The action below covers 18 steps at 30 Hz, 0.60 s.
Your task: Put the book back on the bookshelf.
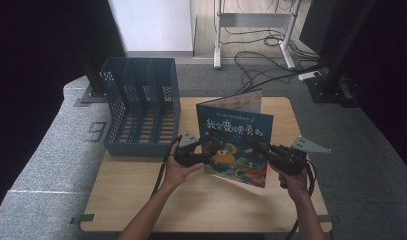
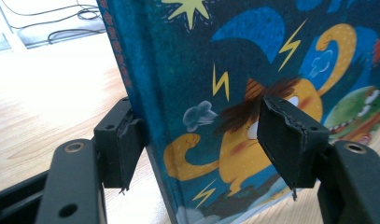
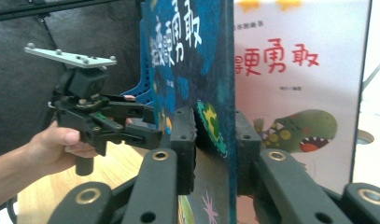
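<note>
A picture book [image 1: 236,145] with a dark blue cover stands upright and partly open on the wooden table [image 1: 201,200]. My left gripper [image 1: 207,159] is at its spine side. In the left gripper view the jaws [image 2: 204,144] straddle the spine edge of the book [image 2: 215,60]; one pad lies close against the spine and the other stands off the front cover. My right gripper [image 1: 263,150] is at the cover's free edge. In the right gripper view its jaws [image 3: 215,140] flank the front cover [image 3: 192,60] with a small gap. A white inner page [image 3: 299,93] shows behind, and the left gripper [image 3: 152,126] is beyond the book.
A blue slotted file rack [image 1: 141,105] stands on the table's far left corner, just left of the book. Cables [image 1: 261,60] and a white stand's legs lie on the floor beyond the table. Bare wood stretches in front of the book toward the near edge.
</note>
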Available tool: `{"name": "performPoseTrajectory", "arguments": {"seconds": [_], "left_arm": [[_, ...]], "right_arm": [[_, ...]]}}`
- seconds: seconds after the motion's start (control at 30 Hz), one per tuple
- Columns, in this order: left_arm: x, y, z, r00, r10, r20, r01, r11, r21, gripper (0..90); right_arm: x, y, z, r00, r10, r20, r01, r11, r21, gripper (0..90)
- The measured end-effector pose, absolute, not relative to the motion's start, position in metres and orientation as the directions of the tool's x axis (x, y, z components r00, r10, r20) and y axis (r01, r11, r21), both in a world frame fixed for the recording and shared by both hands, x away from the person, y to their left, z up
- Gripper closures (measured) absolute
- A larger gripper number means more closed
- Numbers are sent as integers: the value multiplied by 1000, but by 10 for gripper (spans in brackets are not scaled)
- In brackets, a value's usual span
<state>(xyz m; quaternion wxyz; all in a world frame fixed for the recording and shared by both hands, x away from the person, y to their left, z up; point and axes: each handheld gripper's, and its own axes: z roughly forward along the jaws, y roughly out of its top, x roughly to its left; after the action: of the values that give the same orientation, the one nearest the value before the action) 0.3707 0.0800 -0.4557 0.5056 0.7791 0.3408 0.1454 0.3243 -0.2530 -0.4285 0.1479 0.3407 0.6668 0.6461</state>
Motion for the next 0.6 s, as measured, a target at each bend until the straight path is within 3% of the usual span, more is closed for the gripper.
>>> {"name": "performPoseTrajectory", "arguments": {"seconds": [0.33, 0.6], "left_arm": [[369, 80, -456, 731, 673, -112, 379, -264, 887, 362], [364, 79, -457, 737, 671, -79, 335, -261, 905, 462]], "right_arm": [[329, -253, -441, -684, 698, 209, 262, -33, 965, 632], [333, -254, -448, -647, 731, 219, 272, -48, 961, 539]]}}
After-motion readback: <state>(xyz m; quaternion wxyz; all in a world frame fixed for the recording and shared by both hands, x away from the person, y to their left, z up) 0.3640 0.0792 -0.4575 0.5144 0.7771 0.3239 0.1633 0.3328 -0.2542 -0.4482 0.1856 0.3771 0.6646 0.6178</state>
